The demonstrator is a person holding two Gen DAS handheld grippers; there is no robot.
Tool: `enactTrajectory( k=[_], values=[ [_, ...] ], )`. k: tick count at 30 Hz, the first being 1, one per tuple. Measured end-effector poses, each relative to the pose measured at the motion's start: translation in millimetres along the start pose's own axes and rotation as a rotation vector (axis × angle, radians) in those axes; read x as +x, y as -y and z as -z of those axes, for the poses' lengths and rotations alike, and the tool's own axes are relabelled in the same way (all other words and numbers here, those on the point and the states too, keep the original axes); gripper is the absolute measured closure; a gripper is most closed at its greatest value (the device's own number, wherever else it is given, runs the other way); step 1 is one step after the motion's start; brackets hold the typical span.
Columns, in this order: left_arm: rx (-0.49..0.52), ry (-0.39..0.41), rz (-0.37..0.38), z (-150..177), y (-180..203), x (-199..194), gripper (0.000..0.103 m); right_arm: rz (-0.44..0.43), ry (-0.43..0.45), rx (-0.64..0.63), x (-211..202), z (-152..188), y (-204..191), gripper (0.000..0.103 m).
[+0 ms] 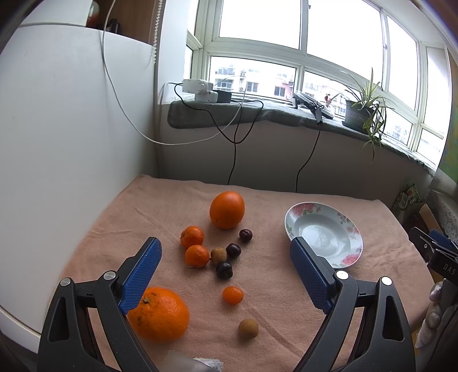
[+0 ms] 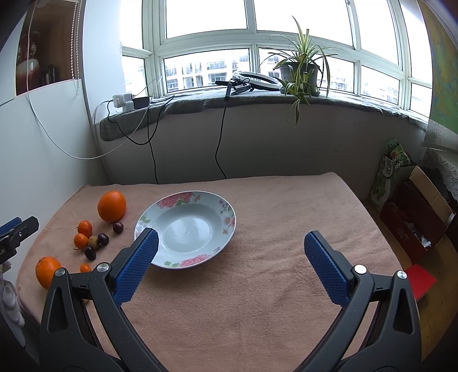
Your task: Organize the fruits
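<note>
- Left gripper point(image 1: 226, 271): jaws spread wide, empty, above the fruits point(image 1: 220, 254).
- Right gripper point(image 2: 230, 257): jaws apart, empty; floral plate point(image 2: 226, 229) at 11 o'clock.

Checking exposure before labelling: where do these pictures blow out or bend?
Left wrist view: window panes blown white, frame lines bowed by the fisheye, fruit sharp. Right wrist view: the same white panes, soft glare in the plate, corners dark.
</note>
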State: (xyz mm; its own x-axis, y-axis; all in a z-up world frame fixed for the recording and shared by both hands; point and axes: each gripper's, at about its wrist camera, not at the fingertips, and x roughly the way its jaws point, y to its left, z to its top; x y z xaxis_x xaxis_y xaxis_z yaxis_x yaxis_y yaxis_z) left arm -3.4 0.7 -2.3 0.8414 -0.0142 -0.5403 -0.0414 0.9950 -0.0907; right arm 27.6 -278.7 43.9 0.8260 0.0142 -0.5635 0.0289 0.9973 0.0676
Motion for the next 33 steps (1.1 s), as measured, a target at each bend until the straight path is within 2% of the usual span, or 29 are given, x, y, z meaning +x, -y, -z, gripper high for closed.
enactTrajectory(
  k=[22, 33],
  values=[
    [-0.008, -0.009, 0.000, 5, -4, 1, 0.012, -0.028, -0.025, -0.004, 6, 3, -6, 0.000],
    [-0.065, -0.045, -0.021, 20, -40, 2, 0.011, -0.113, -0.044, -0.045, 12, 2, -28, 0.000]
  ],
)
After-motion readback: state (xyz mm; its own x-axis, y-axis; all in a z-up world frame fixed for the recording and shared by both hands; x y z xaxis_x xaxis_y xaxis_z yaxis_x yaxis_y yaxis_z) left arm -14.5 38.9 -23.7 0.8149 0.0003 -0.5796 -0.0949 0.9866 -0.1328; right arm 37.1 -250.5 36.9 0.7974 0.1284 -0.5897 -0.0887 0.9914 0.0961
